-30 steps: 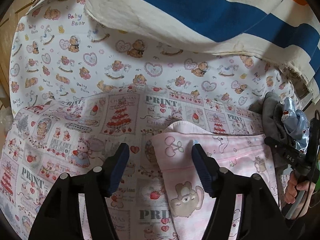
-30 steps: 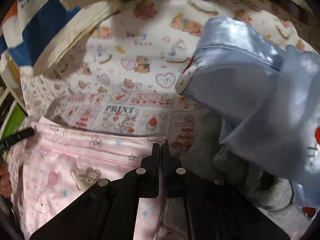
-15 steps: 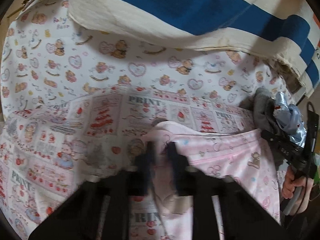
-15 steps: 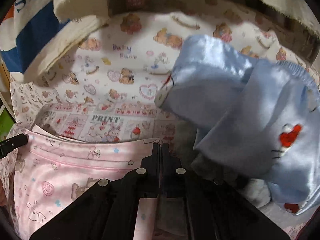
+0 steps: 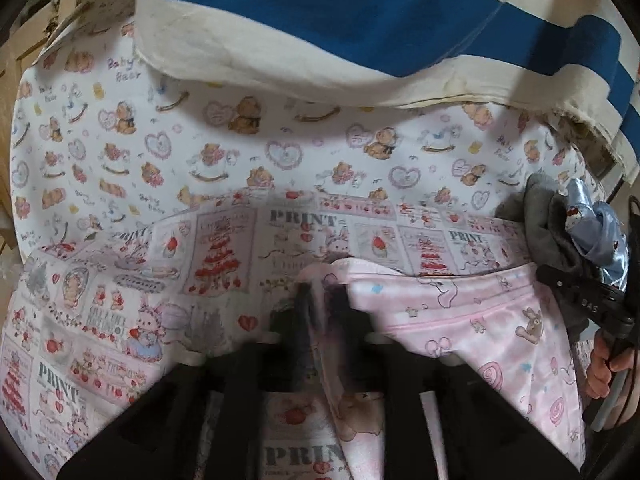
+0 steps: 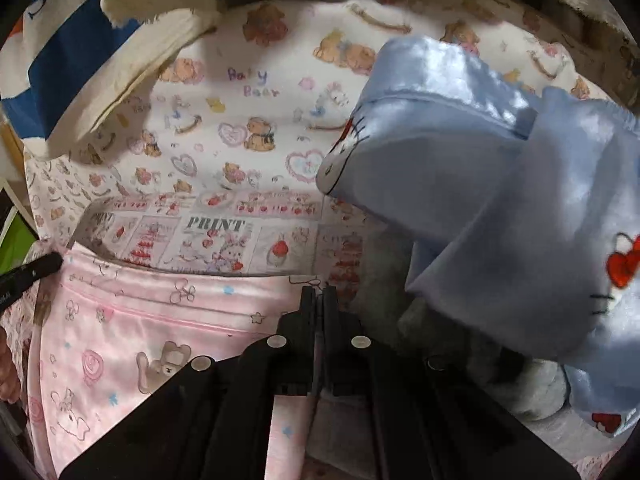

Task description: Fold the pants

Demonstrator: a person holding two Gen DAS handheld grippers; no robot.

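Pink printed pants (image 5: 472,320) lie on a patterned sheet, and also show in the right wrist view (image 6: 152,332). My left gripper (image 5: 322,304) is shut on the pants' left corner; the frame is blurred there. My right gripper (image 6: 319,300) is shut on the pants' right corner at the waistband edge. The right gripper also shows at the right edge of the left wrist view (image 5: 580,300), with a hand on its handle. The left gripper's tip pokes in at the left of the right wrist view (image 6: 32,272).
A light blue garment with a cat print (image 6: 500,200) lies on a grey garment (image 6: 460,360) just right of the pants. A blue and cream striped cloth (image 5: 360,32) hangs at the back. The bear-print sheet (image 5: 200,152) covers the surface.
My left gripper went from open around the pants' corner to shut on it. Both grippers hold the pants' edge, which has lifted and shifted slightly.
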